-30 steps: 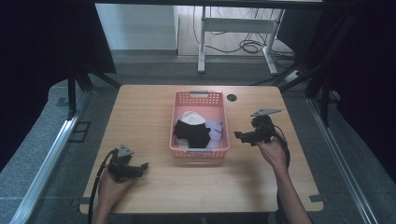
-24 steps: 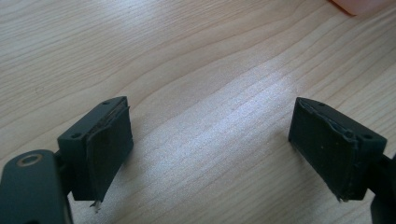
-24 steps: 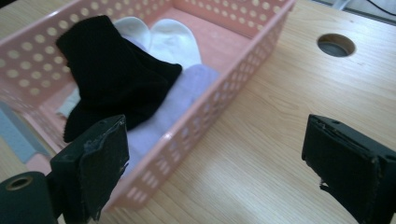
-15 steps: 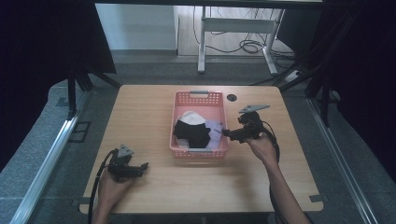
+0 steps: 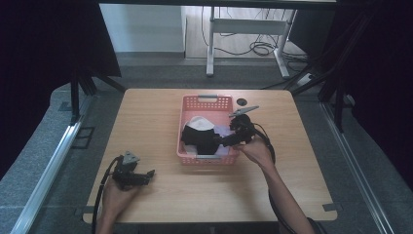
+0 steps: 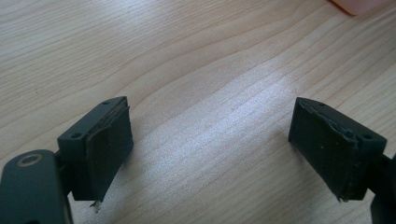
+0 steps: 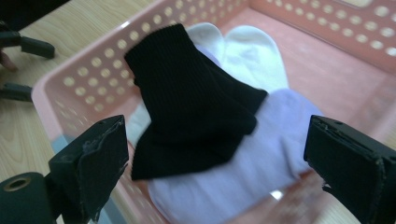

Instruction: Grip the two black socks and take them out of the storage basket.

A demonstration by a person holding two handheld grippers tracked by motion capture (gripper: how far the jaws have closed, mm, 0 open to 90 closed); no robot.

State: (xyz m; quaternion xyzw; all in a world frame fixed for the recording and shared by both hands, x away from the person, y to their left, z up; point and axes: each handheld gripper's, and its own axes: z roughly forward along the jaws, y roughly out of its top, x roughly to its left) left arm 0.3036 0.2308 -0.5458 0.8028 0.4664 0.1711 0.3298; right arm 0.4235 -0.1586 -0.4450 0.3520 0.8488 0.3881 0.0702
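In the high view, the left gripper (image 5: 148,173) sits at the lower left of the frame, low over the table (image 5: 146,117), held by the left hand (image 5: 117,192) that comes in from the bottom edge. Its own view shows the jaws spread wide with only bare wood grain between them, and a sliver of pink at the upper right corner.

Farther up, right of centre in the high view, the right hand (image 5: 255,151) holds the right gripper (image 5: 221,142) over the right rim of the pink basket (image 5: 207,101), its jaws pointing left into the basket. In the right gripper view the jaws (image 7: 215,163) stand wide apart at the lower left and lower right of the frame, gripping nothing. Between and just beyond them lies a black sock (image 7: 191,102), draped across the middle of the frame on top of a pale lilac sock (image 7: 261,158), which spreads toward the lower right. Behind the black one, in the upper middle, a white sock (image 7: 252,51) touches both. All three lie inside the basket, whose perforated wall runs along the left and top of that frame.

In the high view the black sock (image 5: 199,139) fills the basket's middle, the white sock (image 5: 199,123) just above it. A small dark disc (image 5: 242,101) lies on the table beyond the basket's upper right corner.
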